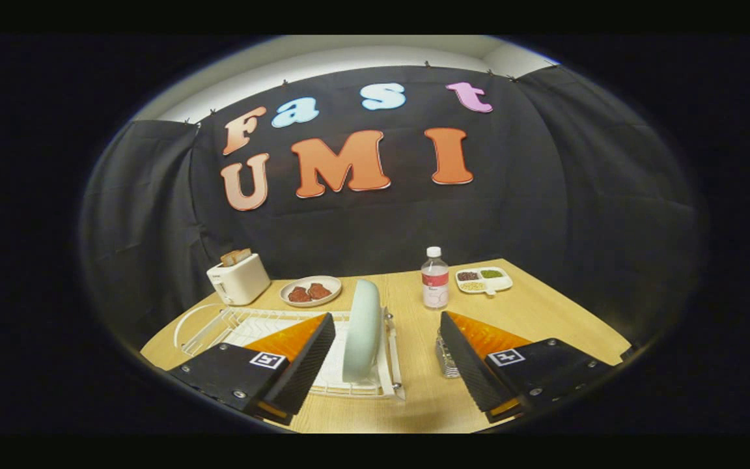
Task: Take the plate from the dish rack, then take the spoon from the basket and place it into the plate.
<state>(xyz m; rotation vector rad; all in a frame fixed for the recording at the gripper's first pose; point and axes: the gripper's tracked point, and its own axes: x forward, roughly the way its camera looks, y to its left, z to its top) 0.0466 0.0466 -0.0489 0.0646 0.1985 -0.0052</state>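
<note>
- Gripper: fingers spread wide, nothing held between them. It hangs above the near part of the wooden table.
- Plate: pale green, standing on edge in the white dish rack, seen nearly edge-on. It sits in the gap between the fingers, nearer the left one, not touched by either.
- Basket: a small mesh container just beside the inner face of the right finger, partly hidden by it. Spoon not made out — too much is covered to tell.
- Further back on the table: a toaster with bread in it, a dish of meat, a water bottle, and a divided tray of small foods. All well beyond the rack.
- Step in hand, as I judge it: the first one — approach to the plate, grasp not yet made.
- Next move calls for: going forward and down until the plate's upper rim lies between the fingers, then closing on the thin edge and lifting straight up clear of the rack wires.
- Risk: the glazed rim may slip or tilt in the grip.
</note>
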